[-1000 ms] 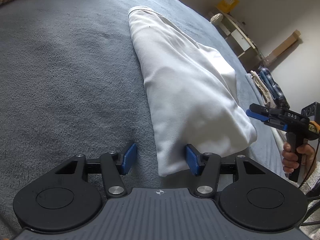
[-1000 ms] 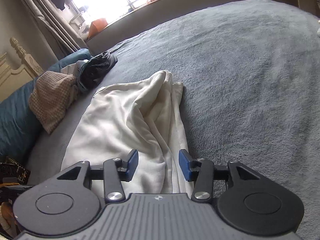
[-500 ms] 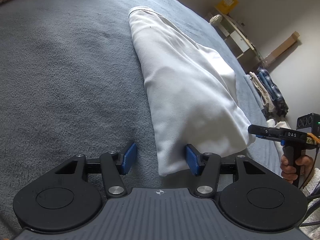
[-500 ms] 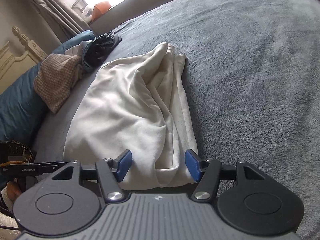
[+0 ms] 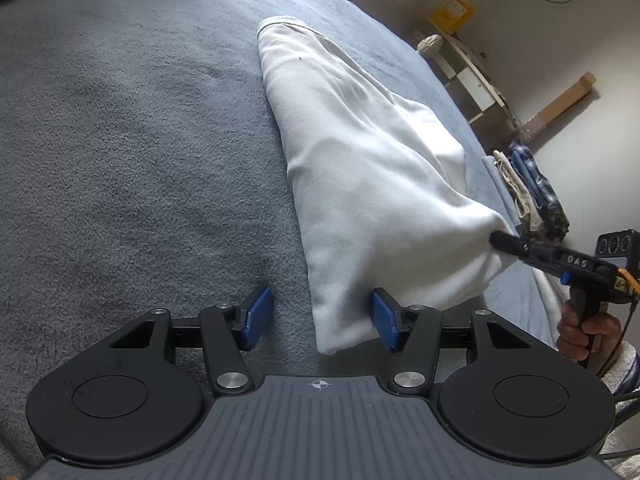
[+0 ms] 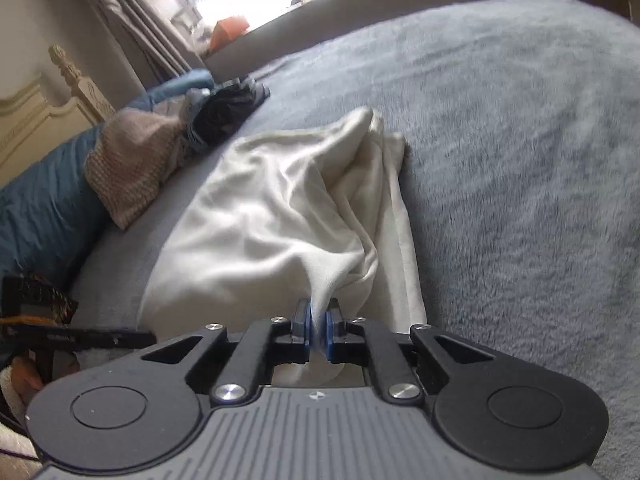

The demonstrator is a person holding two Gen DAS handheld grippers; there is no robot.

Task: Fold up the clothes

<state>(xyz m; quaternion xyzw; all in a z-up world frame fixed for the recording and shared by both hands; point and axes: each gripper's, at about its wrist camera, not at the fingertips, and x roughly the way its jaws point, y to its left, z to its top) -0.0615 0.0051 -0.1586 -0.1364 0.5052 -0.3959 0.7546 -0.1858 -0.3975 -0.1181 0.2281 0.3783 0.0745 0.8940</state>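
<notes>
A white garment (image 5: 360, 168) lies lengthwise on the grey bed cover (image 5: 120, 140). My left gripper (image 5: 320, 318) is open, its fingers either side of the garment's near corner, which rests between the blue pads. My right gripper (image 6: 318, 330) is shut on the other near corner of the garment (image 6: 280, 216) and lifts it a little, so the cloth tents up. The right gripper also shows in the left wrist view (image 5: 508, 242), pinching the cloth at the right.
A pile of other clothes (image 6: 172, 140) and a blue pillow (image 6: 40, 208) lie at the head of the bed. Folded clothes (image 5: 528, 188) sit at the bed's right edge. A shelf (image 5: 468, 68) stands by the wall.
My right gripper has closed on the garment's corner and raised it. My left gripper has stayed open in place.
</notes>
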